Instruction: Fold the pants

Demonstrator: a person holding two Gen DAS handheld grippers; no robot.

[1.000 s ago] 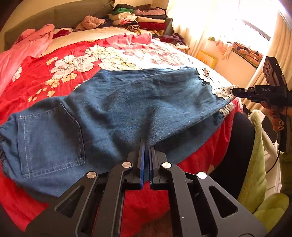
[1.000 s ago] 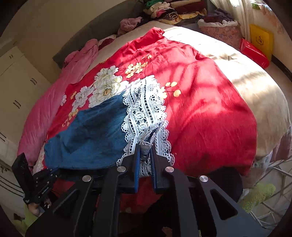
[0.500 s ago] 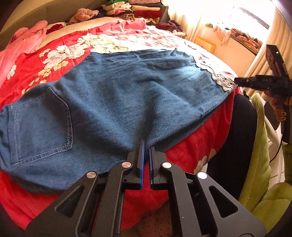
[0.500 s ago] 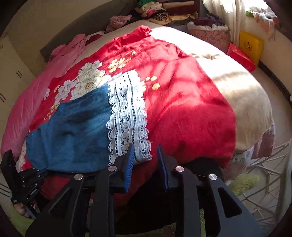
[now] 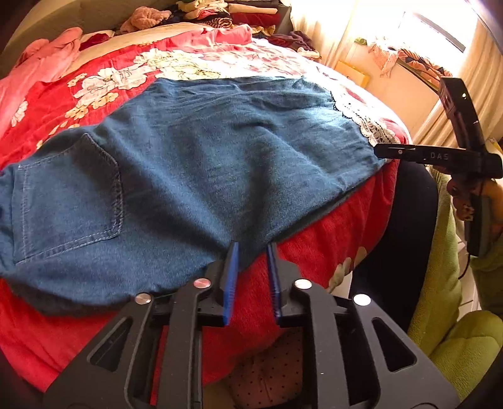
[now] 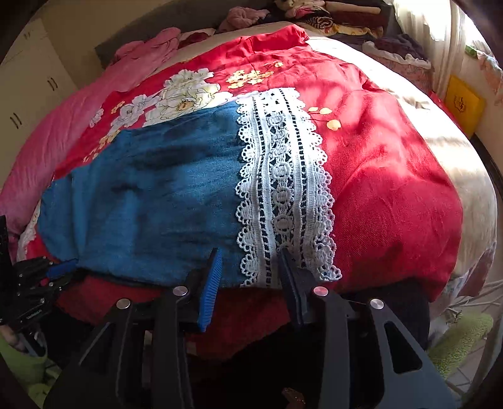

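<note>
Blue denim pants (image 5: 195, 157) lie spread flat across the bed, back pocket (image 5: 69, 195) at the left, white lace hem (image 5: 371, 122) at the far right. My left gripper (image 5: 251, 248) is open, its jaws either side of the near edge of the pants with nothing held. In the right wrist view the pants (image 6: 151, 201) end in the lace hem (image 6: 283, 188). My right gripper (image 6: 250, 254) is open at the near edge of the hem, holding nothing. The right gripper also shows in the left wrist view (image 5: 440, 157).
The bed carries a red floral cover (image 6: 393, 176) and a pink blanket (image 6: 63, 132) at the left. Stacks of folded clothes (image 5: 239, 12) stand at the far end. A yellow box (image 6: 465, 103) sits by the wall. Green fabric (image 5: 452, 339) hangs at the near right.
Both grippers have let go of the pants and opened, the right first, then the left. The pants have dropped flat on the bed and the lace hem lies smoothed out.
</note>
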